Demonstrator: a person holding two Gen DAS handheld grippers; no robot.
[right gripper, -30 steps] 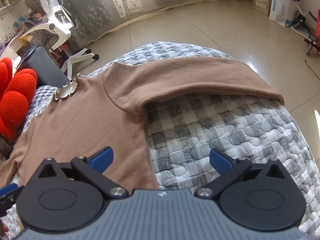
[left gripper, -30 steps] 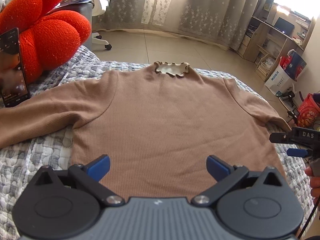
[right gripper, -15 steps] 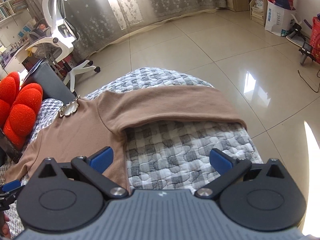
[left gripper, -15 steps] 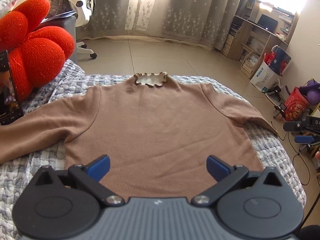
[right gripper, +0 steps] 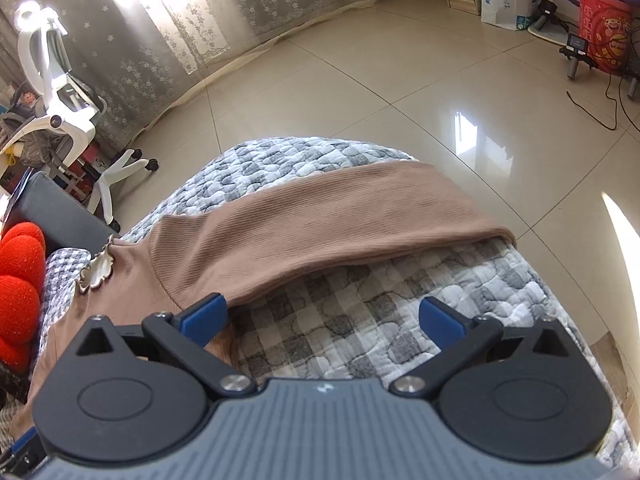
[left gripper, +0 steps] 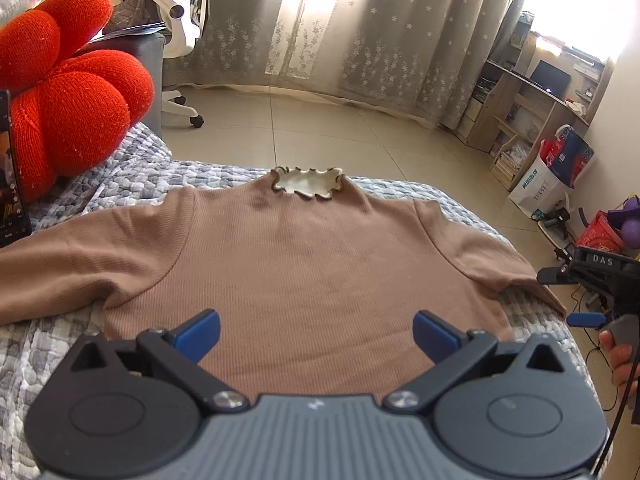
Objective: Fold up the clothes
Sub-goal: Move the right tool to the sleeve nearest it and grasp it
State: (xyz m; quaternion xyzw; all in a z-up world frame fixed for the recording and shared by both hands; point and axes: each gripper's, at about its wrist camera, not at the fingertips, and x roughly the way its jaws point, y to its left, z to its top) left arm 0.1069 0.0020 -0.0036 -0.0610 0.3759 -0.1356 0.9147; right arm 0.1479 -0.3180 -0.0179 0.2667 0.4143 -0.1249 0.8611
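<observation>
- Sweater [left gripper: 320, 264]: we see it flat on the bed [right gripper: 360, 320], sleeves out; no fold made, all folding left.
- Left tool [left gripper: 316, 330]: jaws wide, empty, over the hem.
- Right tool [right gripper: 322, 318]: wide, empty, near the right sleeve [right gripper: 320, 232].

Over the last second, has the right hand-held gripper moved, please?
Yes. The right hand-held gripper rose a little, then moved forward to the tan ribbed sweater's sleeve, which is now nearer on the grey checked quilt.
</observation>
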